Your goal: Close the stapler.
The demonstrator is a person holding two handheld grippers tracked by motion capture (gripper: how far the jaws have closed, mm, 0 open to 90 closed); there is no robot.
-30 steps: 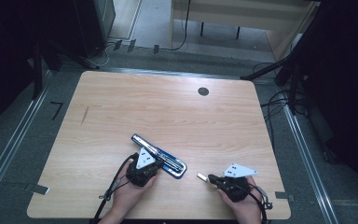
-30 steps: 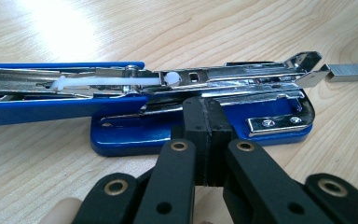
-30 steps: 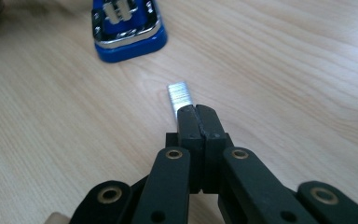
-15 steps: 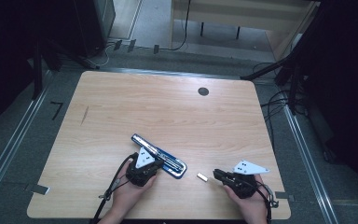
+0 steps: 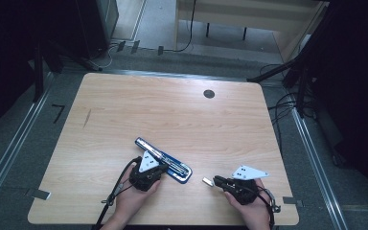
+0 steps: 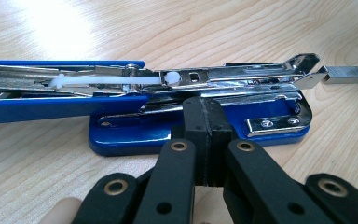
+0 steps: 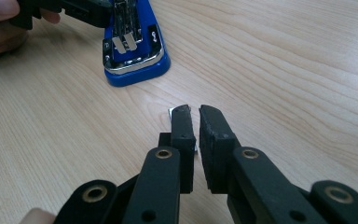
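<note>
Staple strip [image 5: 207, 181] just ahead of nearly closed right gripper [image 5: 216, 181], untouched.

A light wooden table [image 5: 172, 110] with rounded corners stands on a grey floor [image 5: 9, 143], a small round dark cable port [image 5: 209, 94] set near its far edge. Metal rails [image 5: 14, 148] run along the floor on both sides. Beyond the table stands pale wooden furniture [image 5: 249, 14] — black cables [image 5: 287, 103] trail nearby — and the room's edges fall into deep shadow.
</note>
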